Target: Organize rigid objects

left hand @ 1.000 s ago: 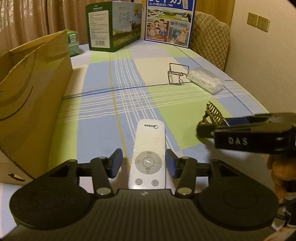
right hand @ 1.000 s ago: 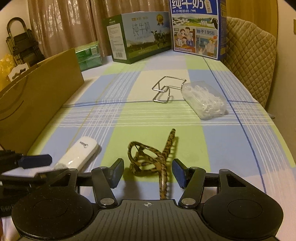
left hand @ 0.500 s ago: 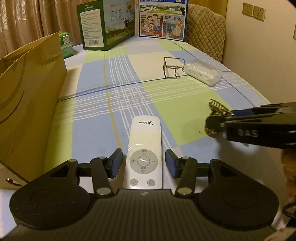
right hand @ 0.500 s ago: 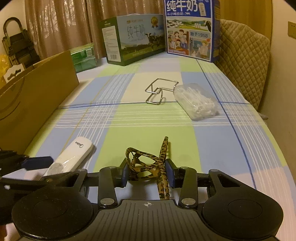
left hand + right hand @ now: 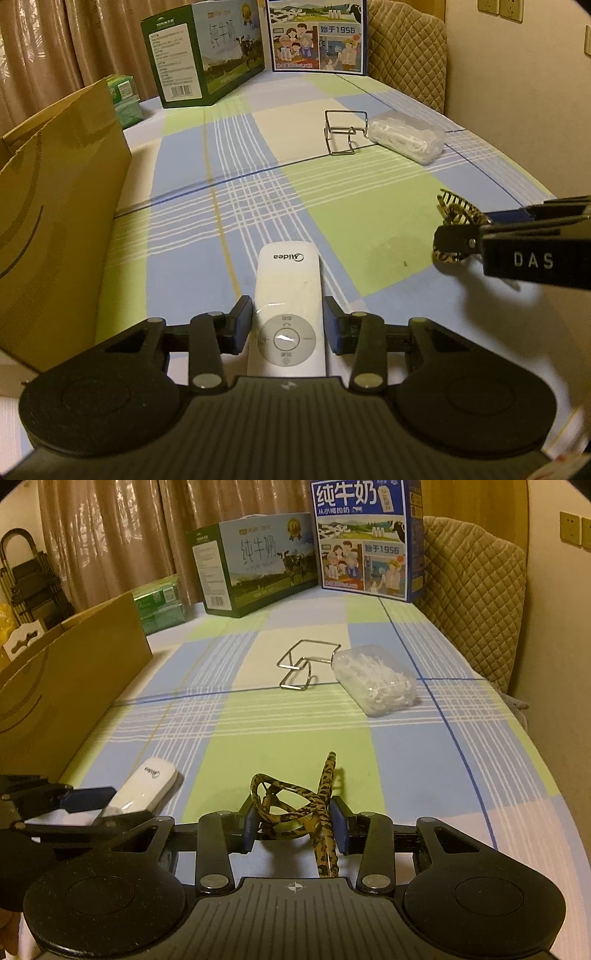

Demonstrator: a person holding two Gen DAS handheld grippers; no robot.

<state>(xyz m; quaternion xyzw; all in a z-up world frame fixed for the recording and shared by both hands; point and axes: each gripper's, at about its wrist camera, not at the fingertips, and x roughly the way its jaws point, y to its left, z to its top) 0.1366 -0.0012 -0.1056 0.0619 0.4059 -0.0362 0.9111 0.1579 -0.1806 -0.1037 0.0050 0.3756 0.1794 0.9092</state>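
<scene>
The white remote (image 5: pixel 289 314), a slim bar with a round button pad and a Midea logo at its far end, lies on the checked tablecloth (image 5: pixel 362 221) between the left gripper (image 5: pixel 289 328) fingers; its jaws have just been closing and now sit against the remote's 2 sides. The right gripper (image 5: pixel 296 825) is clamped on a leopard-print hair clip (image 5: pixel 295 805), just right of the remote.

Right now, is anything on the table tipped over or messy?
Yes, a little. The wire rack lies tipped against the clear plastic box of small white bits, which sits askew to the cloth's stripes. Nothing is spilled or broken.
</scene>
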